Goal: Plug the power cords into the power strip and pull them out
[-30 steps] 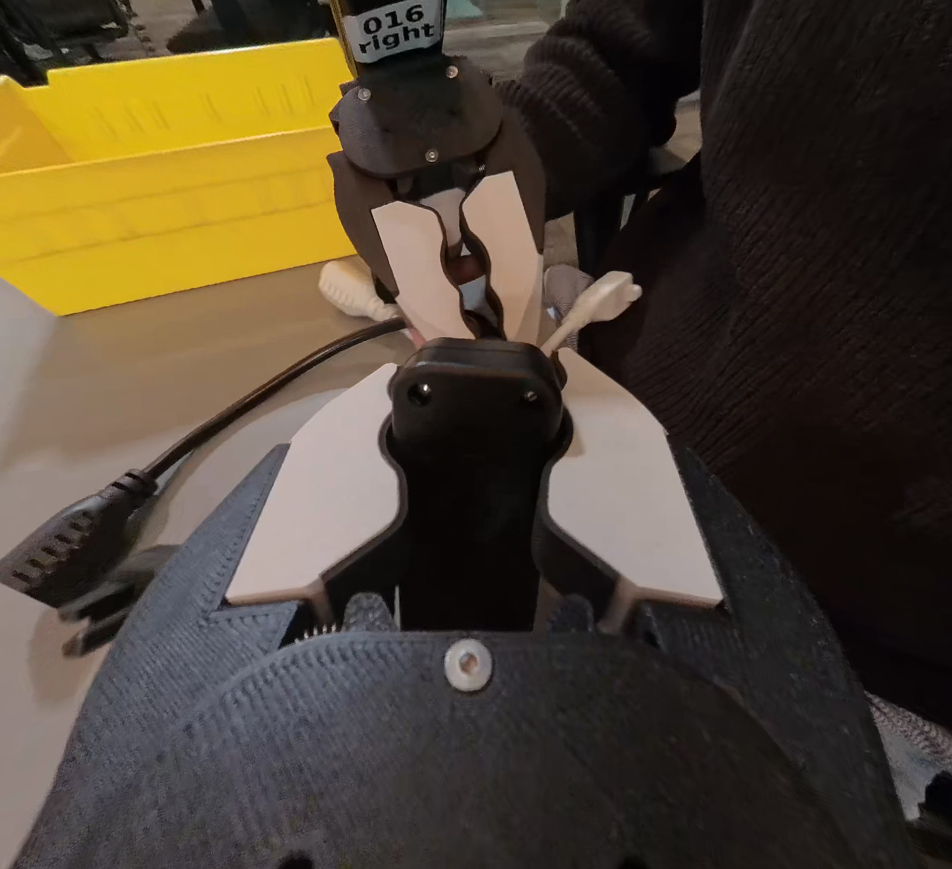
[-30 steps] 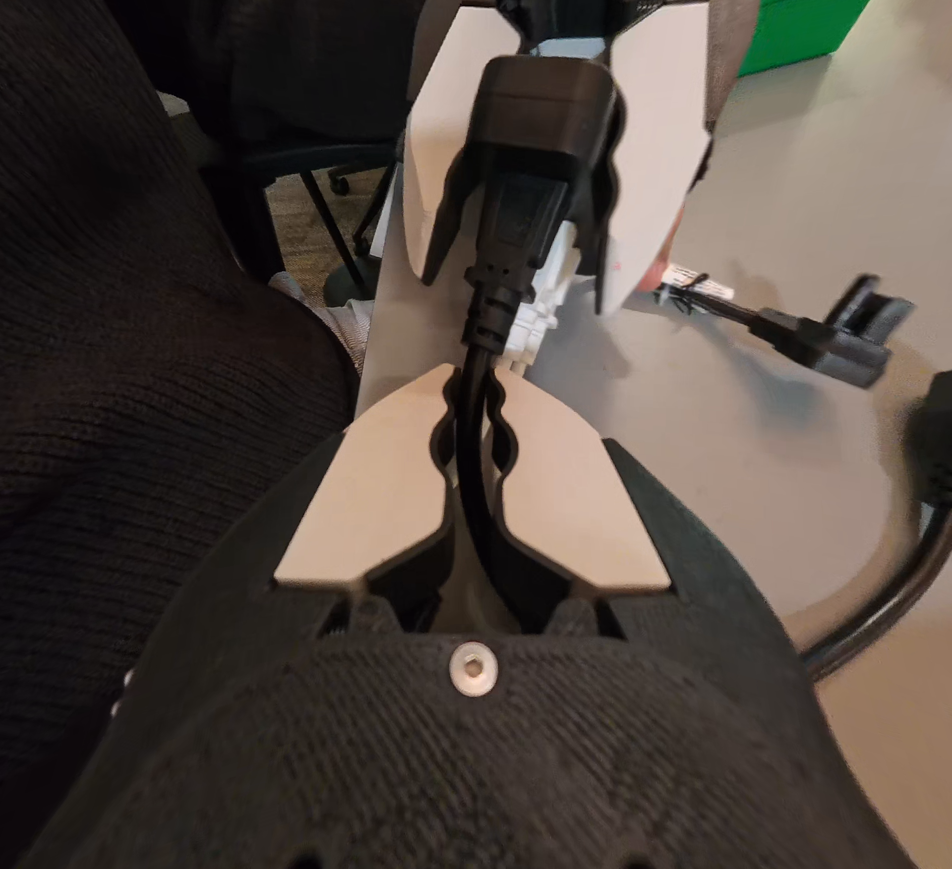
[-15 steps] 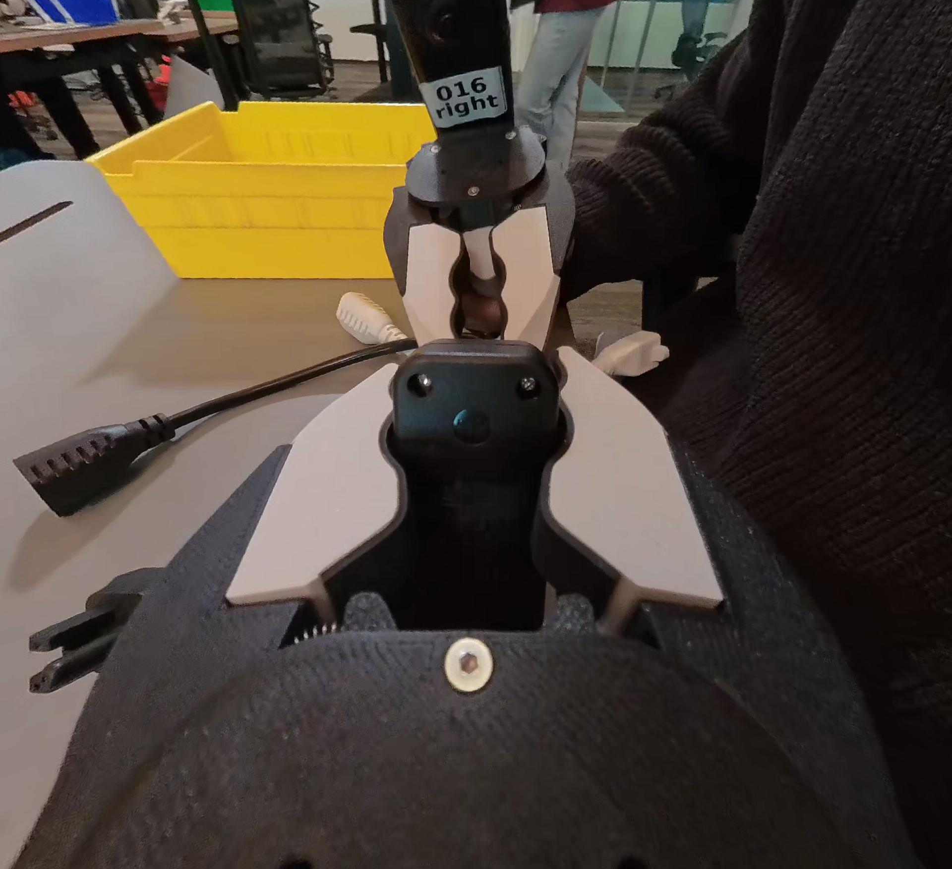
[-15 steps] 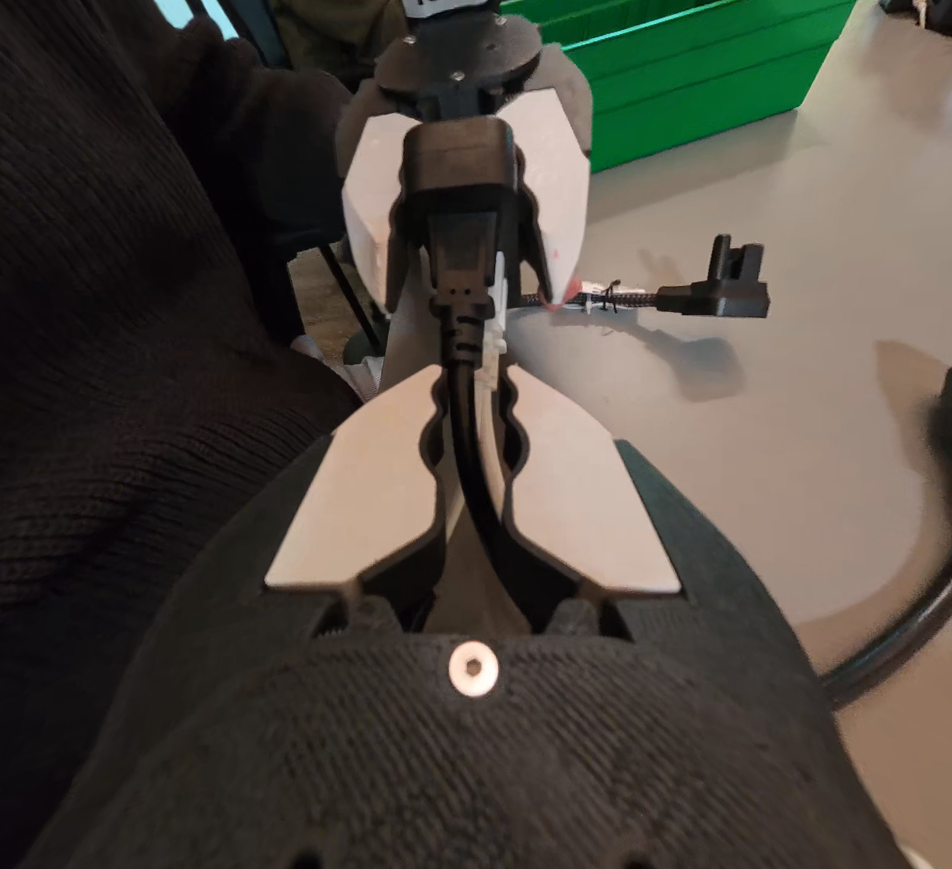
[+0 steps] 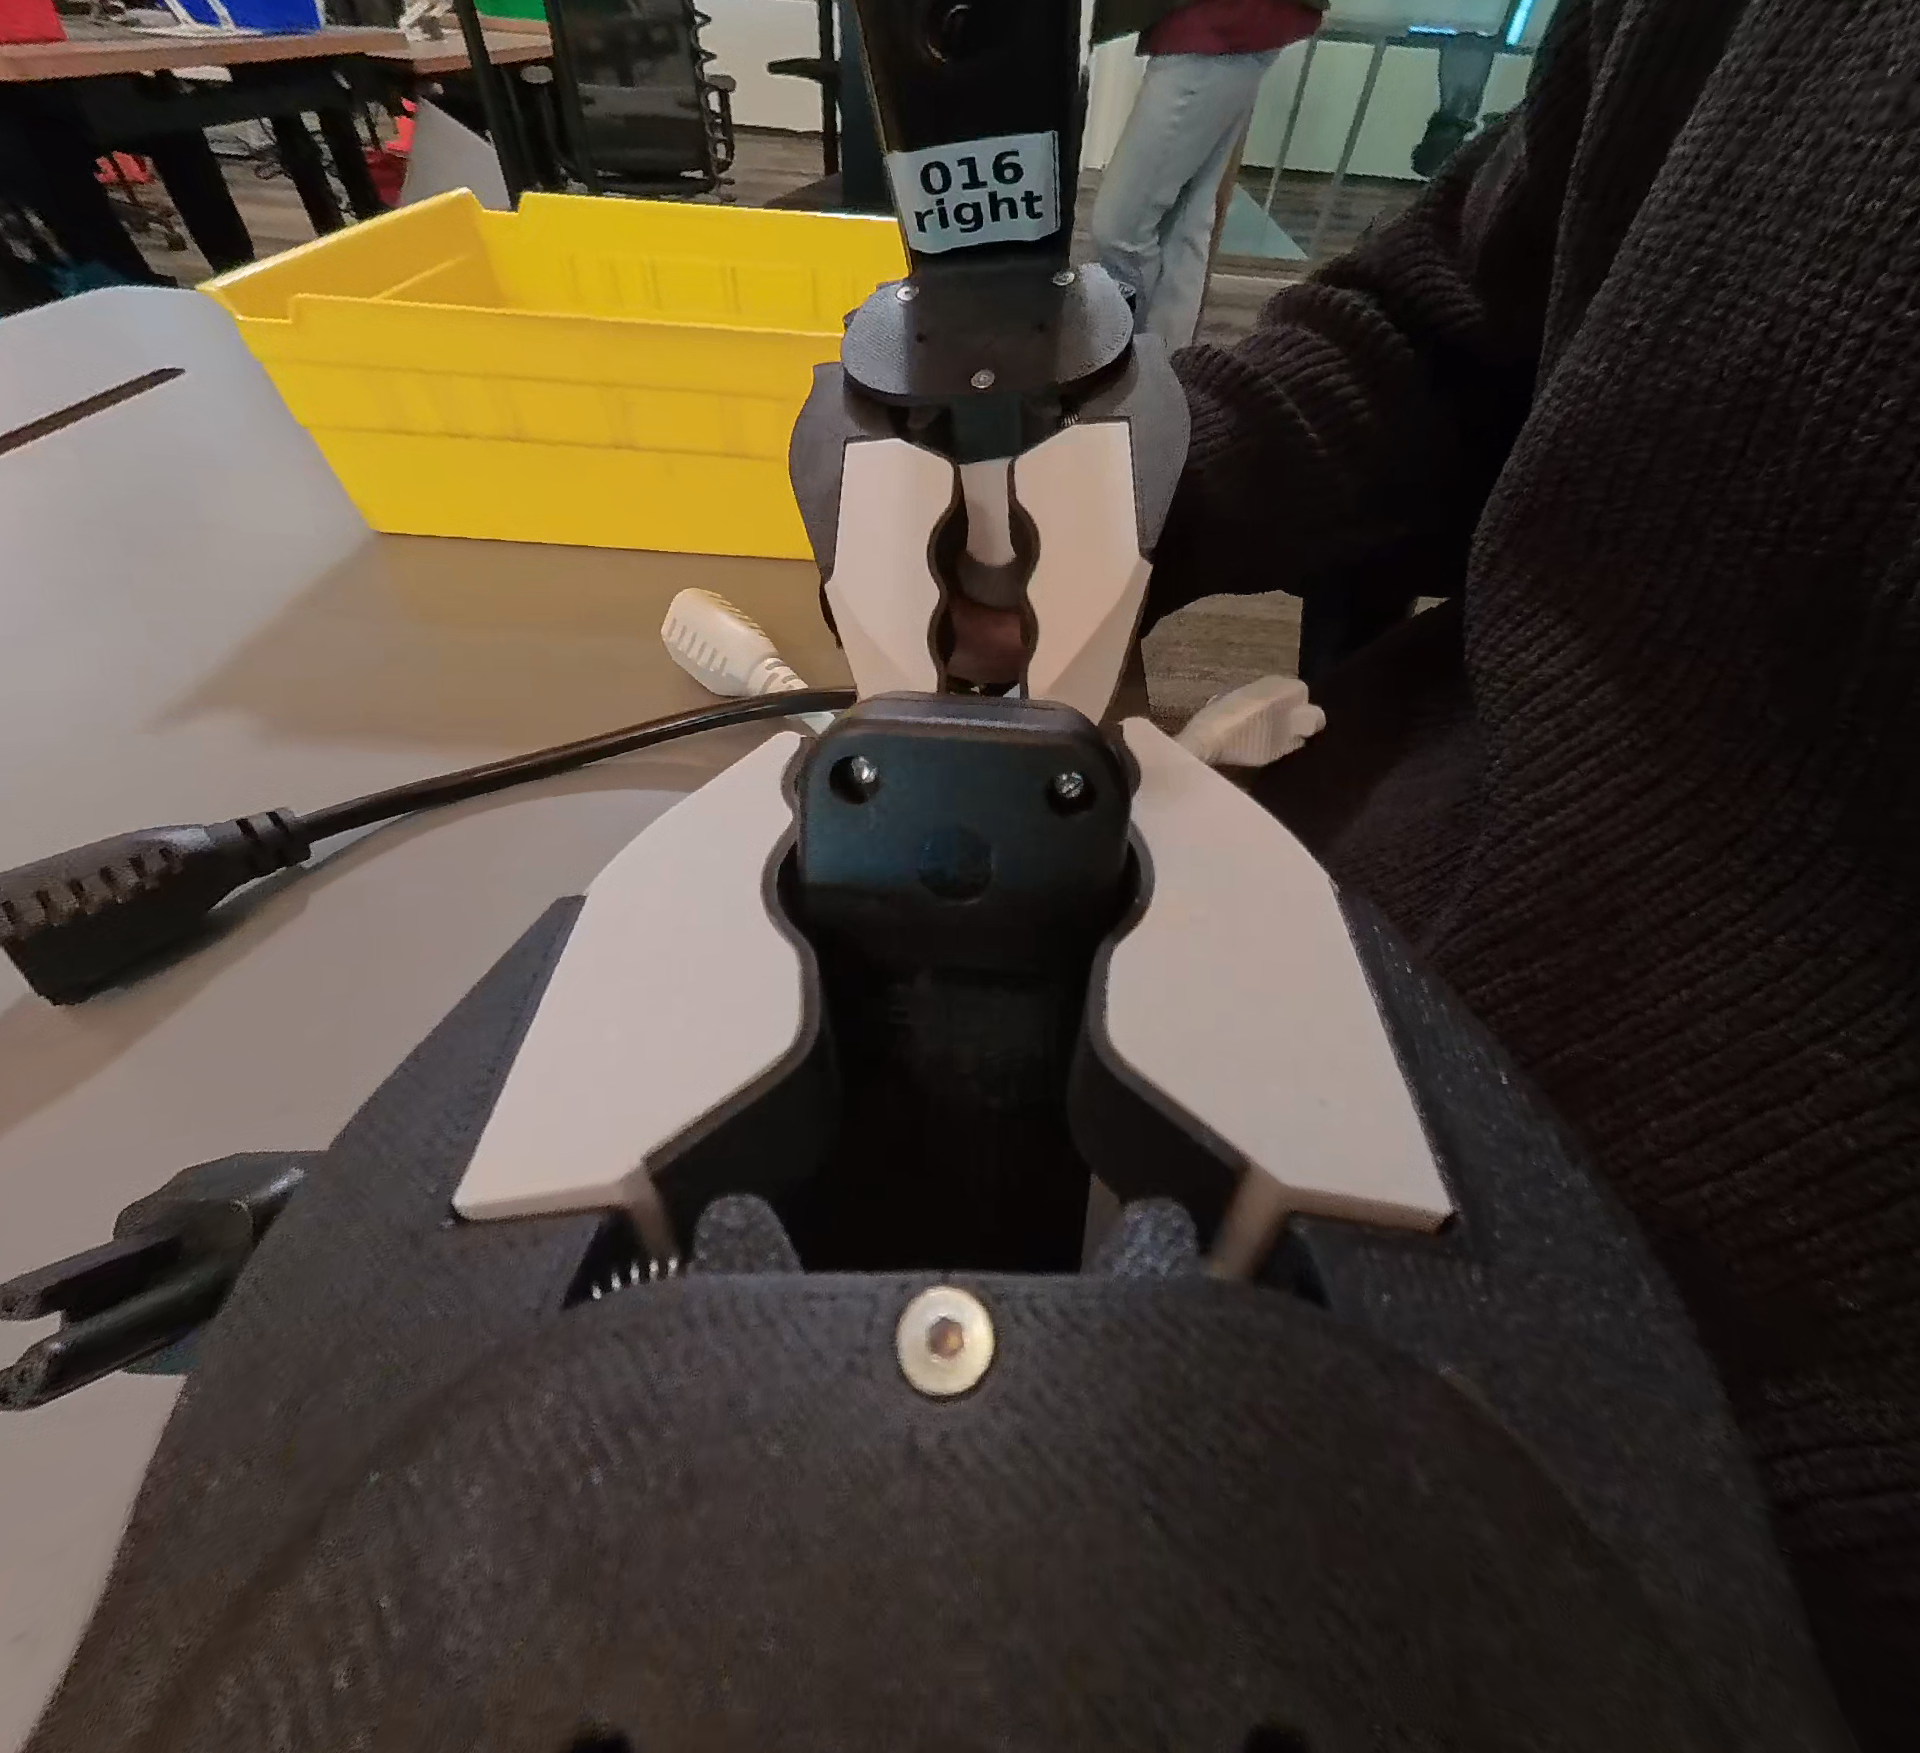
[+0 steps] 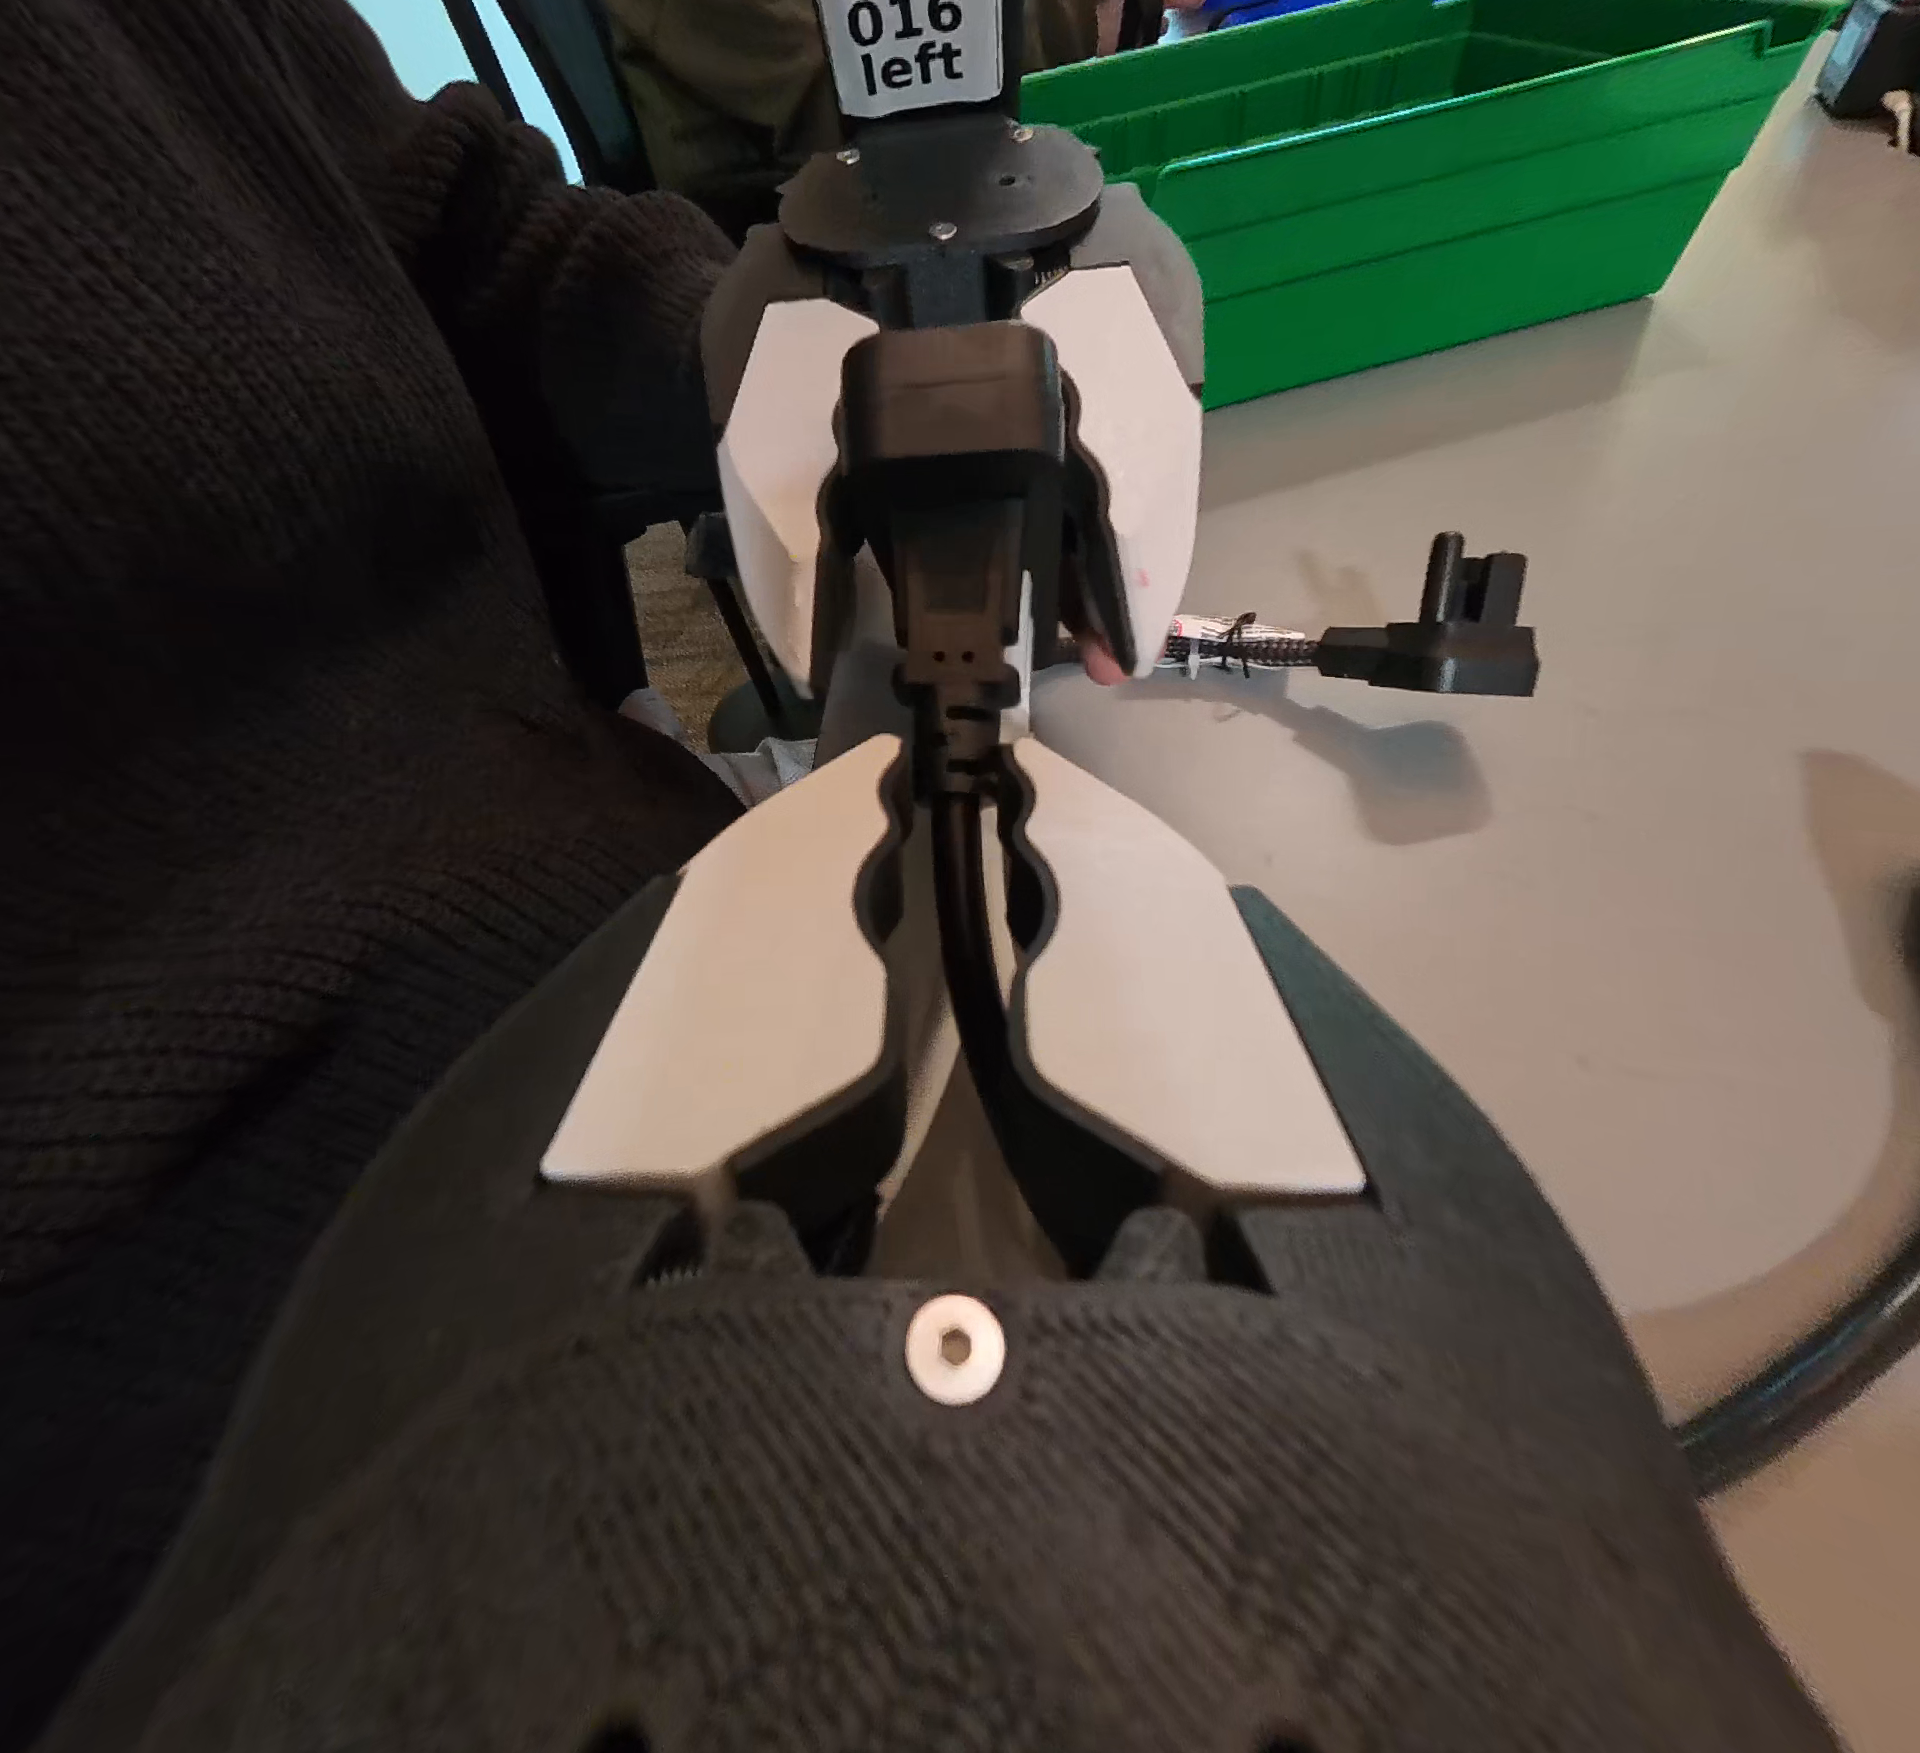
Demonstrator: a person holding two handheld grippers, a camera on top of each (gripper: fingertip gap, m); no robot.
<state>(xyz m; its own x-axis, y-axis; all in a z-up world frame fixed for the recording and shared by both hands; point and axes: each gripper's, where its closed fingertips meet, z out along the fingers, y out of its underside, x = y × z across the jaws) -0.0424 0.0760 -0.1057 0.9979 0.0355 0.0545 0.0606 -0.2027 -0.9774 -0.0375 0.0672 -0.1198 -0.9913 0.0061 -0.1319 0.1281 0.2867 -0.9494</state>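
While the two grippers face each other above the near edge of the desk (image 6: 1558, 924), the left gripper (image 5: 961, 737) is clenched on a black power strip (image 5: 961, 846), whose rounded end with two screws sits between the tips of its white fingers (image 5: 675, 976). In the right wrist view the same block (image 6: 951, 446) stands end-on in the far gripper, with a black plug (image 6: 951, 623) seated in its face. The plug's ribbed strain relief runs straight down into the right gripper (image 6: 961, 758), whose fingers (image 6: 748, 976) are closed around the black cord (image 6: 971, 934) just behind the plug; the cord then bends away under the gripper body.

The strip is matte black and blocky, the plug moulded black with small ridges at its neck.

On the desk to the left lies a second black connector (image 5: 104, 903) with a ribbed body and its own cable (image 5: 540, 758), and a black forked plug (image 5: 114, 1288) shows beside the left gripper's body. A white plug (image 5: 717, 643) rests farther back, another white one (image 5: 1257, 721) near the desk edge. A black angled plug (image 6: 1444, 638) on a braided lead lies well apart to the right.

A yellow bin (image 5: 540, 384) stands behind on one side, a green bin (image 6: 1455, 176) on the other; what either holds cannot be seen. A dark knitted sleeve (image 5: 1662, 664) fills the side.
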